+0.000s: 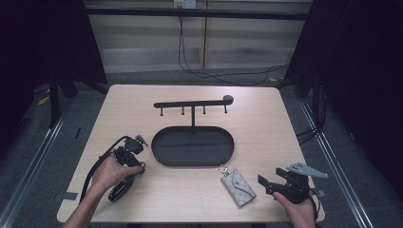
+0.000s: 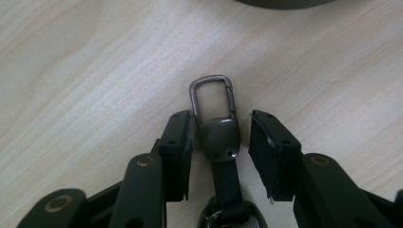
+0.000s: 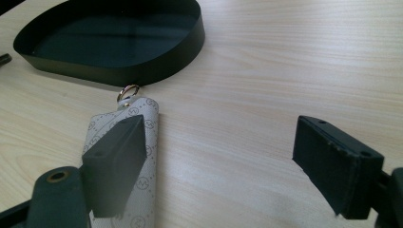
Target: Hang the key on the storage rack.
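High view: the left gripper [image 1: 134, 151] sits at the left of the bench [image 1: 266, 118], just beside the black oval tray [image 1: 161, 156] of a hook stand [image 1: 192, 103]. The right gripper [image 1: 271, 183] rests near the front right, close to a grey patterned key pouch [image 1: 238, 186].

Left gripper view: a dark key fob with a metal clasp [image 2: 214, 102] and strap lies flat on the bench between the jaws, which stand partly open; one pad is close against the clasp housing, the other is apart from it, so nothing is gripped yet.

Right gripper view: jaws wide apart, holding nothing; the pouch's ring [image 3: 128, 90] lies against the tray wall [image 3: 157, 71] (a detail the high view leaves vague).

Judgement: the step in hand is picking up the clasp fob. The next move calls for closing squarely on the housing, then lifting toward a hook. The clasp itself is hidden by the hand in the high view.
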